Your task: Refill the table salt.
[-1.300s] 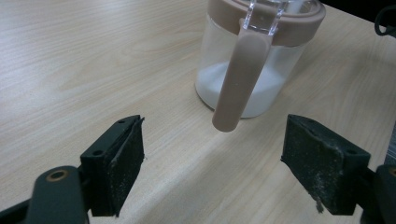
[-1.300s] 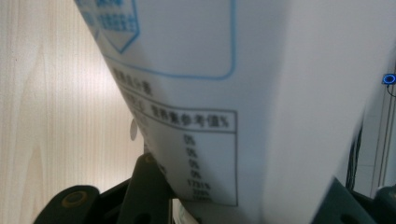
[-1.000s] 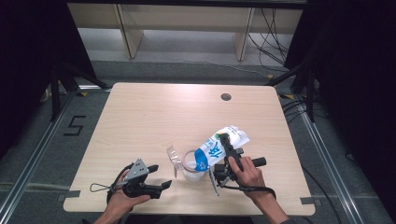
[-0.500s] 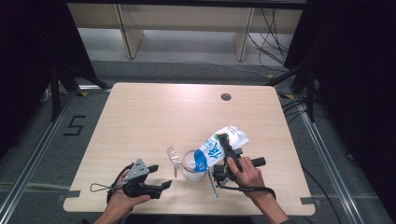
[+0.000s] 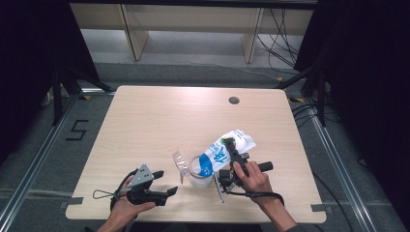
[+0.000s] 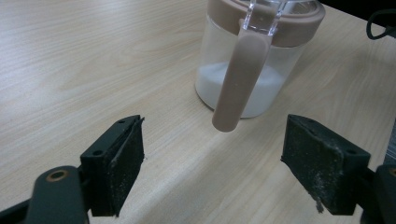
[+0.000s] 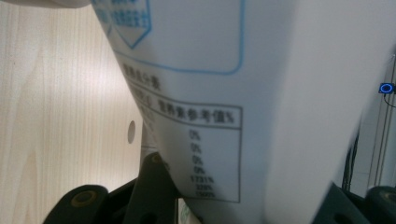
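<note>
Table [image 5: 145, 125]: pale wood, work sits near the 6 o'clock edge, cable hole [image 5: 234, 100] out at 1 o'clock.

Bag [image 5: 227, 146]: white with blue print, tipped mouth-down toward 8 o'clock over the jar [image 5: 199, 173]. Right gripper [image 5: 231, 153] is clamped across the bag body; jaws have just been closing a bit further on it. In the right gripper view the printed bag wall [image 7: 219, 93] sits between both jaws.

Jar: clear body, brown lid ring [image 6: 299, 28], flip lid [image 5: 180, 162] stands open at its 9 o'clock side, white powder [image 6: 261, 93] low in the bottom. Brown handle [image 6: 236, 79] faces the left gripper [image 5: 167, 192].

Left gripper: at 7 o'clock of the jar, jaws wide, nothing between them, apart from the handle.

My read: pour in progress. To do it well:
- keep the bag mouth over the jar opening, don't drift toward the rim
- raise the tilt slowly; powder tends to dump in slugs
- don't squeeze harder, the bag will kink and choke flow
- the jar is unsupported; bracing the handle with the left would stop it sliding.
</note>
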Available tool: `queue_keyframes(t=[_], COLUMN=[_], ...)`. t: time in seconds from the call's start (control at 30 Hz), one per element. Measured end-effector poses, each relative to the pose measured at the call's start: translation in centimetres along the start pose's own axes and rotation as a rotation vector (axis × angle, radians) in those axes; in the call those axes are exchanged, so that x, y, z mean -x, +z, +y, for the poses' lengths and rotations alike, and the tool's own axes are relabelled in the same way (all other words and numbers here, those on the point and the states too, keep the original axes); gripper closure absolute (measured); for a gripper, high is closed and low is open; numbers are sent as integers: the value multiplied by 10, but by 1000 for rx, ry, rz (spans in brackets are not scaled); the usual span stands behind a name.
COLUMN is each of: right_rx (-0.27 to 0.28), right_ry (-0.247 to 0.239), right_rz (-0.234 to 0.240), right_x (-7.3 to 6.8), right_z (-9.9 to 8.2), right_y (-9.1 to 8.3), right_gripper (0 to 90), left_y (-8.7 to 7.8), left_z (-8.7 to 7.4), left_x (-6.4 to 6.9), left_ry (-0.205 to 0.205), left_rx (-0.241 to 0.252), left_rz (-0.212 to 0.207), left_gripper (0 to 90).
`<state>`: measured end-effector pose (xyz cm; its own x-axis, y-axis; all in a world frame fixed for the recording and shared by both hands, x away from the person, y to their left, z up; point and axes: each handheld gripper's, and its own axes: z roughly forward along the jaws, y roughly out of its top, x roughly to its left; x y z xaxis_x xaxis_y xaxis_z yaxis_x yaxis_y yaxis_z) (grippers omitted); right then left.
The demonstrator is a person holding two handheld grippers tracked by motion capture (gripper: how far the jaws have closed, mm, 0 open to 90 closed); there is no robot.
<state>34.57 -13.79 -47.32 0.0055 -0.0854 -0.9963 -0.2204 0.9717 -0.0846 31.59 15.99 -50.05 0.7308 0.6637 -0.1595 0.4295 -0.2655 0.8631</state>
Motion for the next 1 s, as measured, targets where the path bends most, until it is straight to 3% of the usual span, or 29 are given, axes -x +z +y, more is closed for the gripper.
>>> queue_keyframes(t=[0.43,0.57,0.6,0.67,0.7,0.8,1.0], right_rx=[2,34,34,11,28,49,36], right_ry=[-11,-78,-74,-11,9,-42,-19], right_rz=[-4,-16,-17,-12,-11,-25,-19], right_x=[0,5,5,0,-2,2,0], right_z=[0,0,0,-1,0,0,0], right_y=[0,1,1,0,1,2,1], right_gripper=[708,713,714,716,717,720,726], left_y=[0,0,0,0,0,0,0], left_z=[0,0,0,0,0,0,0], left_x=[0,0,0,0,0,0,0], left_ry=[1,1,0,0,0,0,-1], left_rx=[1,1,2,1,1,3,2], left_rz=[0,1,1,1,1,2,1], left_gripper=[202,202,202,202,202,202,202])
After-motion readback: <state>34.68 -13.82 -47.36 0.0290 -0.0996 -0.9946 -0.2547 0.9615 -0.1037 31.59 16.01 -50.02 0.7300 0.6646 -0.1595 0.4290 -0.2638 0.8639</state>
